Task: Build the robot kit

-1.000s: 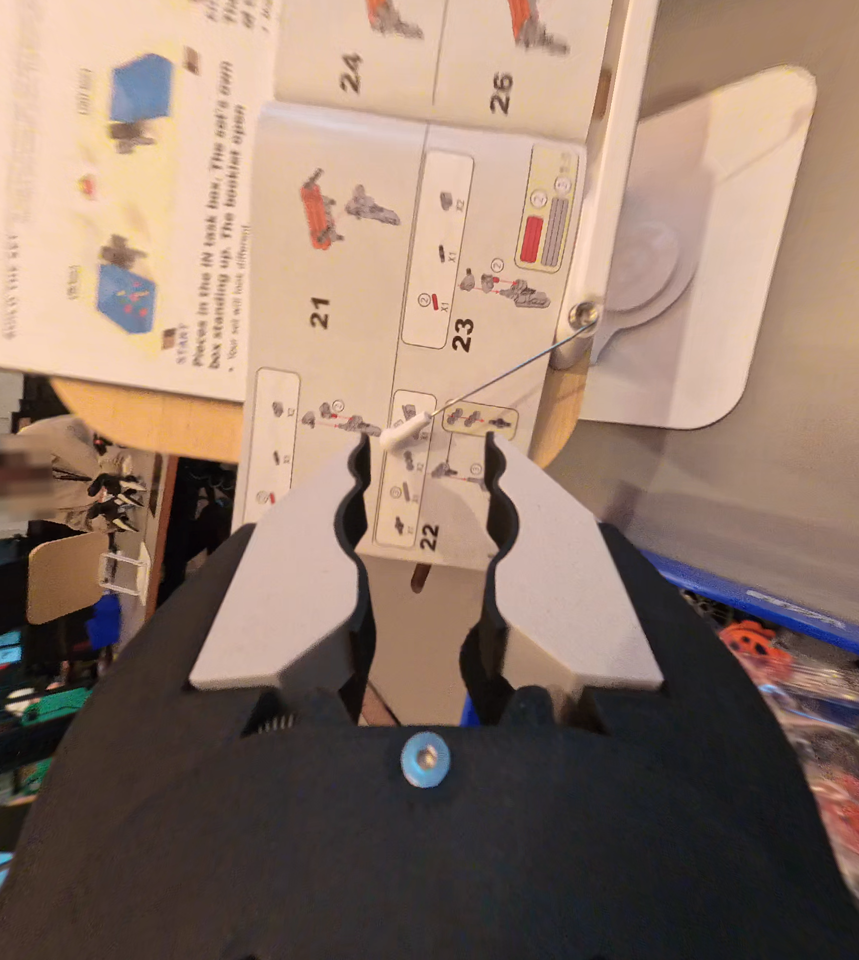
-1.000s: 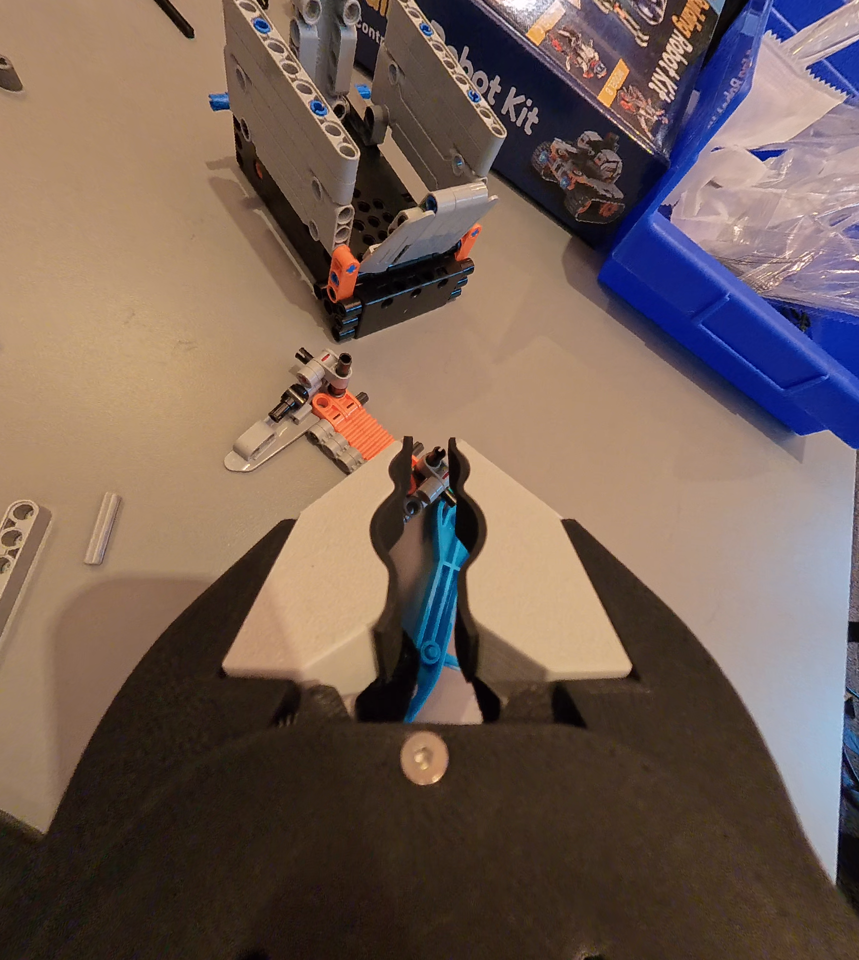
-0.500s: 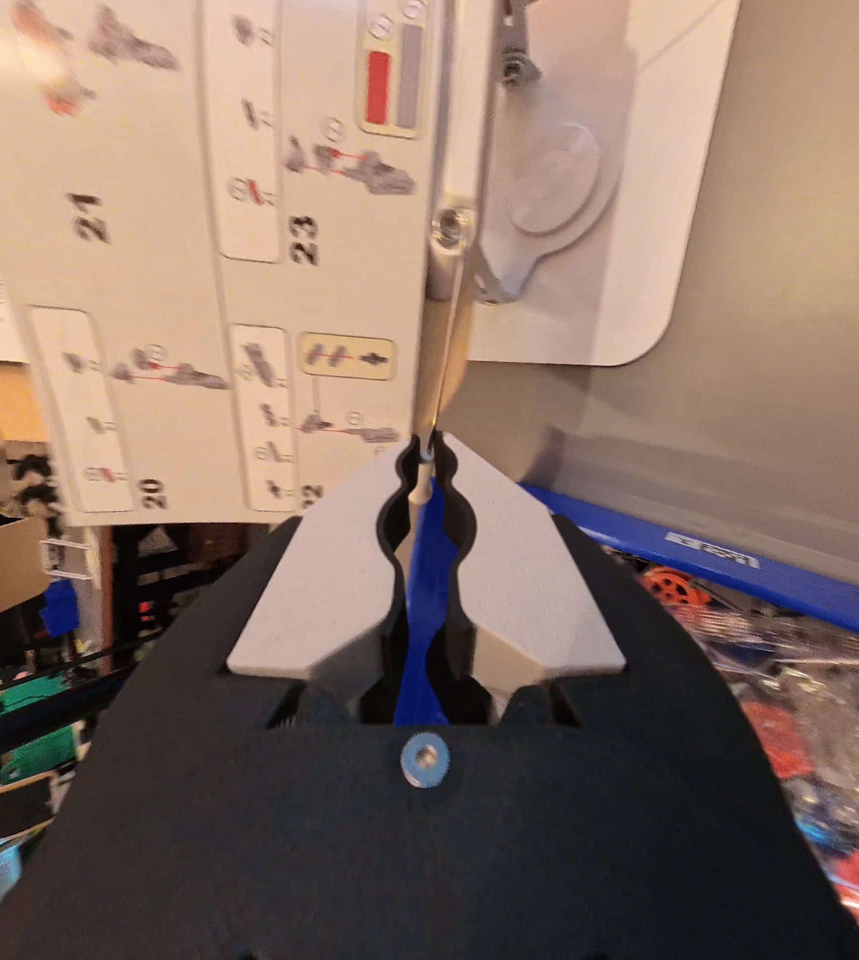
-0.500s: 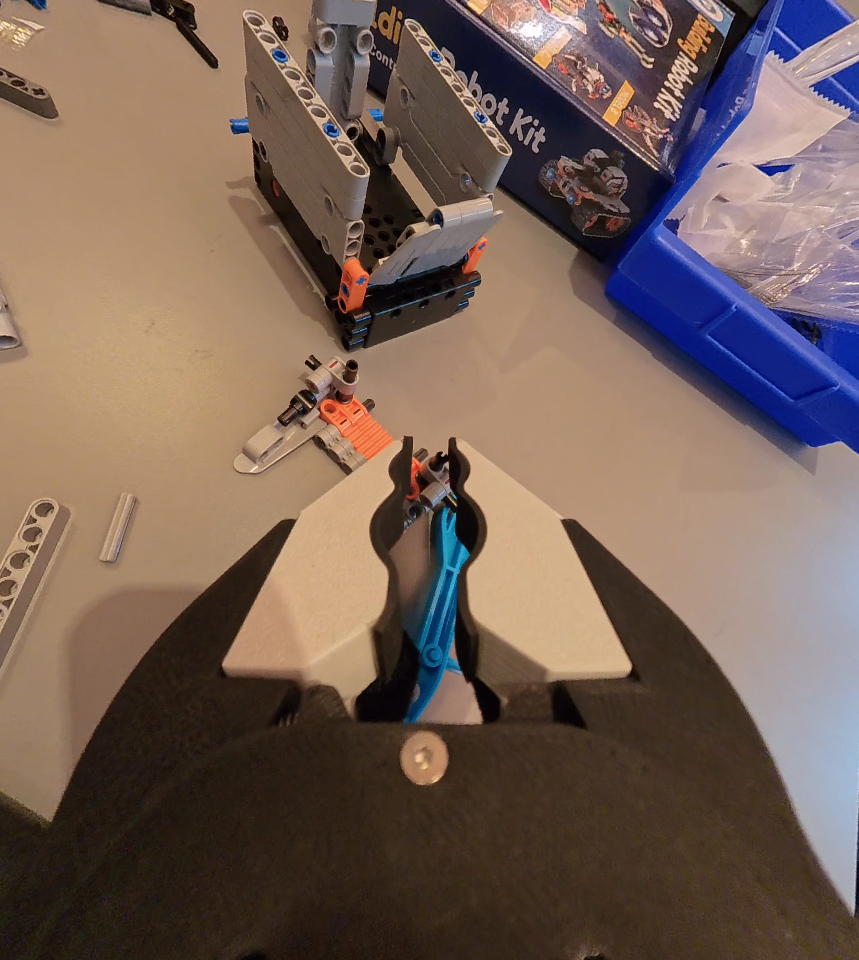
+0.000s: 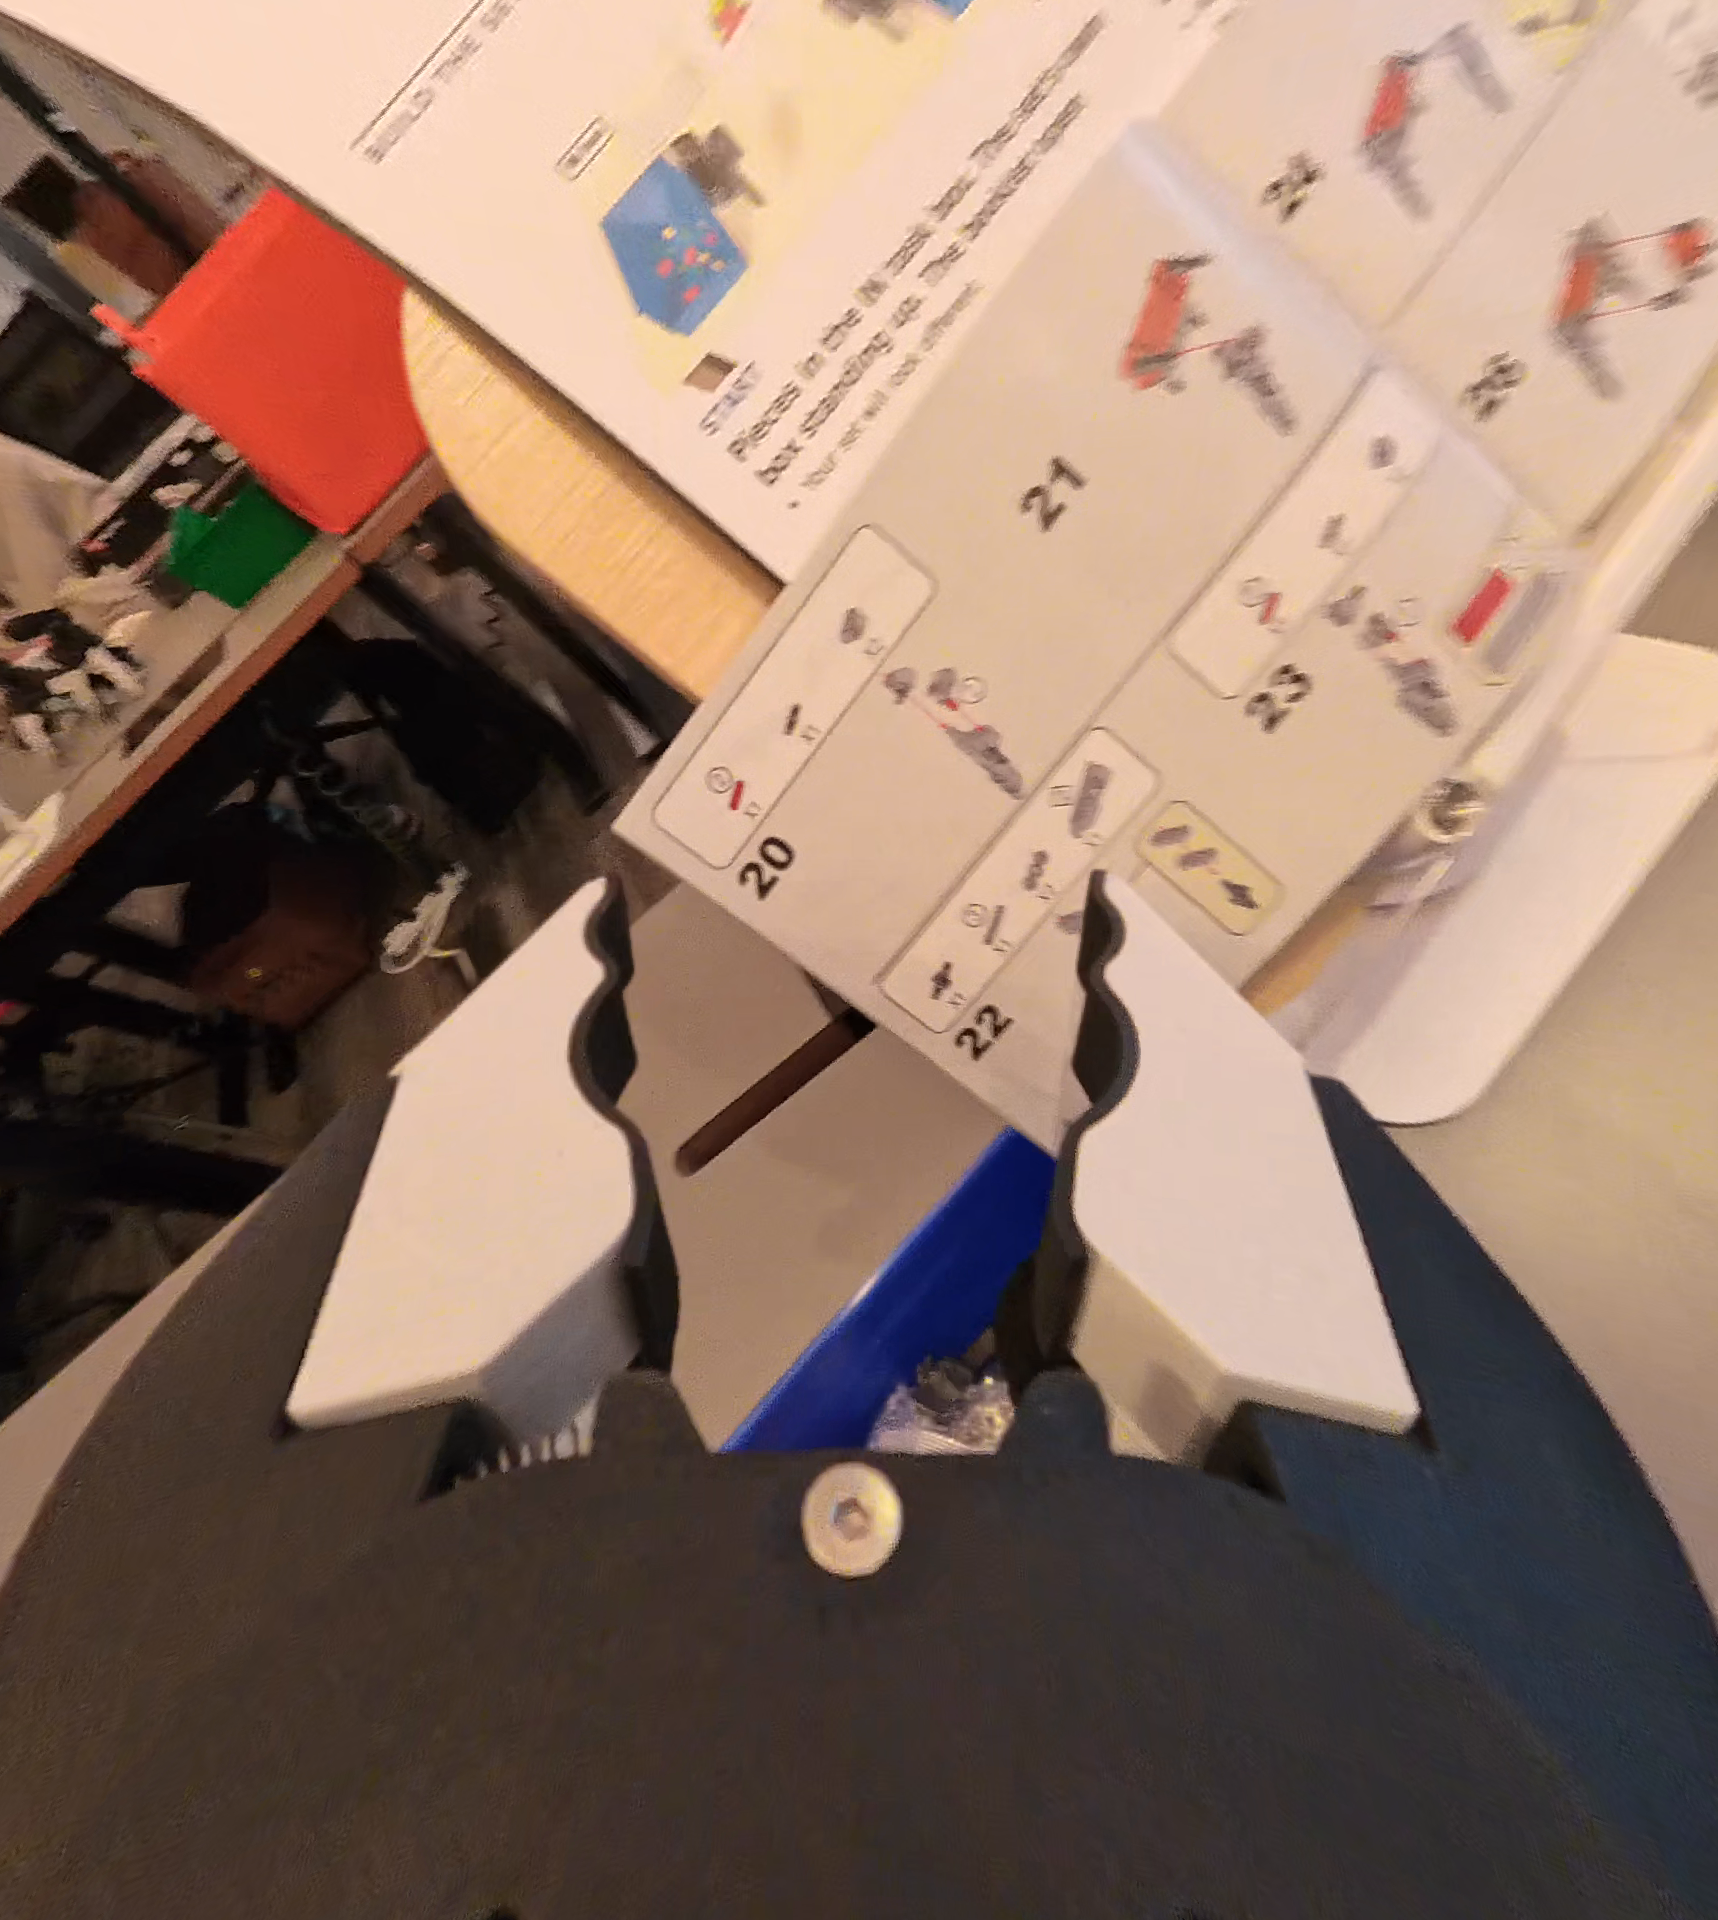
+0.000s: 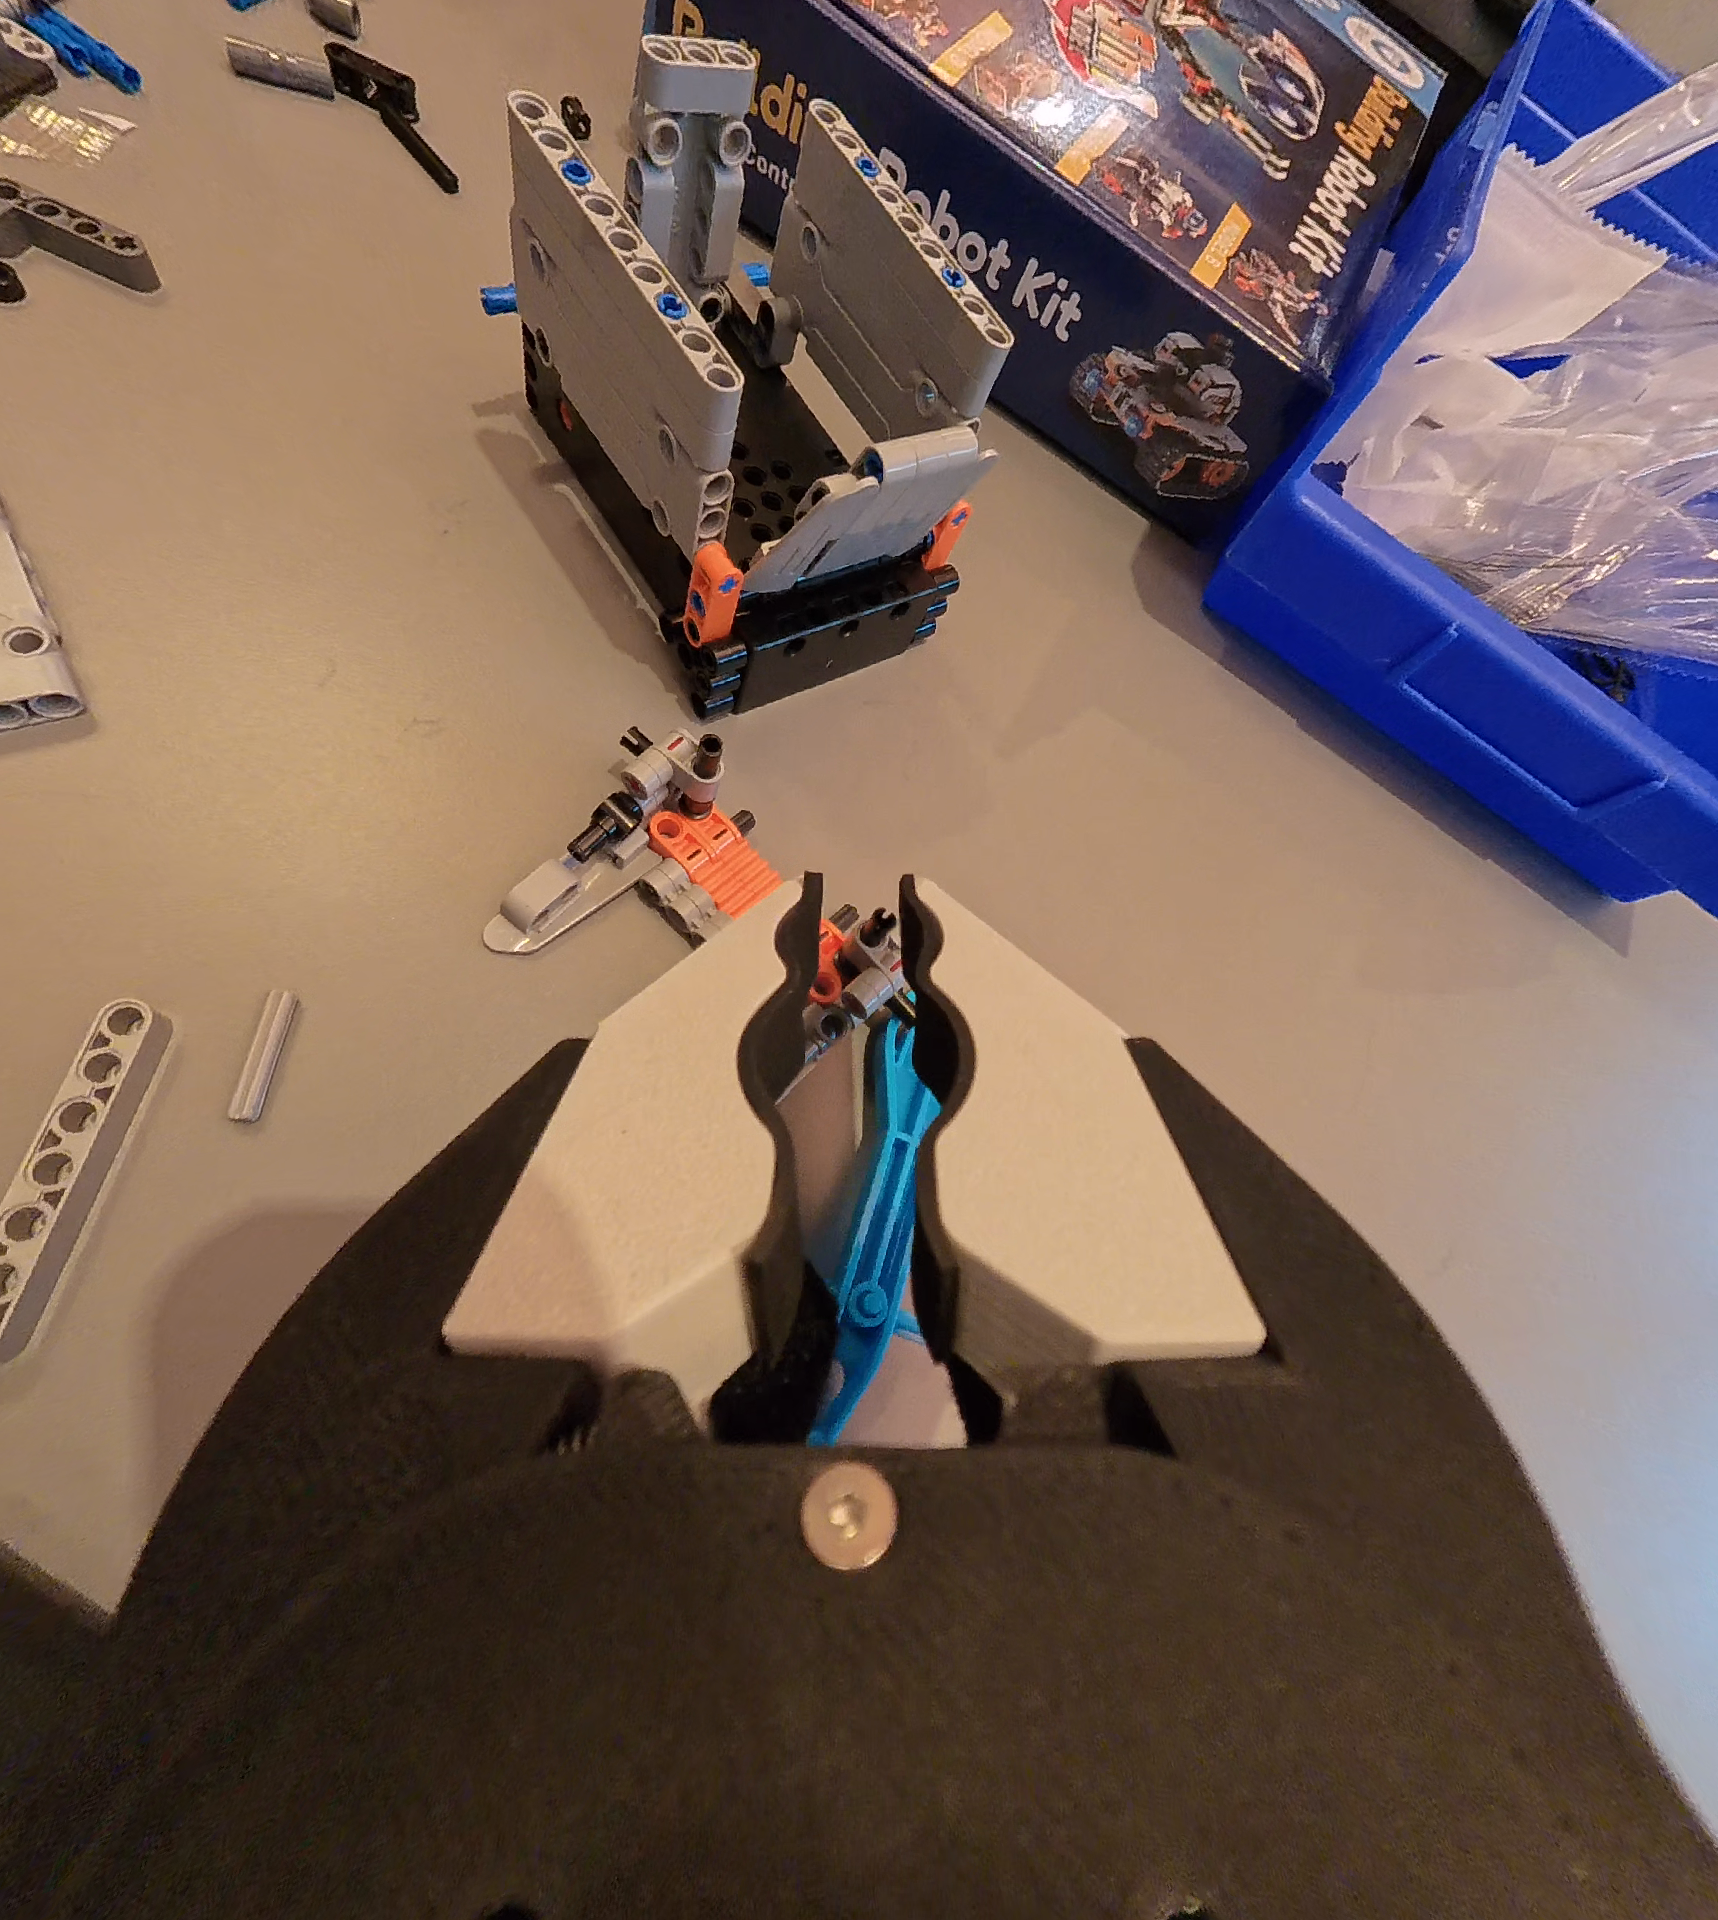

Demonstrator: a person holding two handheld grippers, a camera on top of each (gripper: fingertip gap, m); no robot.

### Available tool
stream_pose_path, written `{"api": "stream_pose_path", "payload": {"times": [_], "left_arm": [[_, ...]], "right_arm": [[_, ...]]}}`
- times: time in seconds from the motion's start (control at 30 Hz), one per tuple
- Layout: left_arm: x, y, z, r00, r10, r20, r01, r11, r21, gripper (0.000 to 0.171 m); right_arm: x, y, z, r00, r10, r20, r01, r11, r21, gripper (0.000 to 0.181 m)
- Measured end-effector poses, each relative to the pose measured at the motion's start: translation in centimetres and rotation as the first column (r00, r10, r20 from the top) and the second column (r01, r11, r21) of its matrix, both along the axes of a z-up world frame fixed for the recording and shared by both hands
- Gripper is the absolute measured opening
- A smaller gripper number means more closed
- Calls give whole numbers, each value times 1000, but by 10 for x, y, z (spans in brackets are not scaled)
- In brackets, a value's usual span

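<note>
Since half a second ago the left gripper (image 5: 850, 914) has spread wide, empty, before the instruction sheet (image 5: 1073, 582); right gripper (image 6: 860, 914) pinches a small brick assembly (image 6: 860, 971).

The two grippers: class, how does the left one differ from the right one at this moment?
The left gripper has its fingers spread wide; the right gripper has them nearly closed. The left one holds nothing; the right one grips a small brick piece. The left faces an instruction booklet; the right points down at the grey table. Both have grey fingers on black bodies.
</note>
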State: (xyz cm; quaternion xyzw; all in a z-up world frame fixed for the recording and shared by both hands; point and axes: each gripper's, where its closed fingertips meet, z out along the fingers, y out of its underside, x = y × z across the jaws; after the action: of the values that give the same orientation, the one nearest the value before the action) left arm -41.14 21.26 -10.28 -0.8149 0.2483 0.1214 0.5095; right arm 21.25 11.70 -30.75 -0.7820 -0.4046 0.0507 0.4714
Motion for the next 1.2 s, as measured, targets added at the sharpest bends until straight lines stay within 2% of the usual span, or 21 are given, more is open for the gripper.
{"api": "stream_pose_path", "payload": {"times": [0.07,0.23,0.4,0.5,0.73,1.0,1.2], "left_arm": [[-3,6,-5,999,25,-26,-24,1000,14,84],[7,15,-17,1000,5,20,-5,1000,3,82],[13,14,-20,999,12,30,-12,1000,1,66],[15,12,-16,999,32,-19,-31,999,42,57],[16,8,-11,992,70,-109,-61,995,85,50],[27,1,-3,986,47,-158,-28,992,122,22],[36,-7,2,984,28,-177,-5,992,128,21]], "right_arm": [[0,0,1,1000,0,-5,0,1000,1,12],[0,0,0,1000,5,-10,-5,1000,-4,13],[0,-1,1,1000,7,-19,-7,1000,-4,13],[-1,-1,1,1000,9,-21,-10,1000,-3,13],[-1,-2,2,1000,13,-28,-14,1000,-1,13],[-1,-2,4,999,16,-33,-16,1000,3,12],[-1,-2,5,999,16,-36,-16,1000,9,12]]}}
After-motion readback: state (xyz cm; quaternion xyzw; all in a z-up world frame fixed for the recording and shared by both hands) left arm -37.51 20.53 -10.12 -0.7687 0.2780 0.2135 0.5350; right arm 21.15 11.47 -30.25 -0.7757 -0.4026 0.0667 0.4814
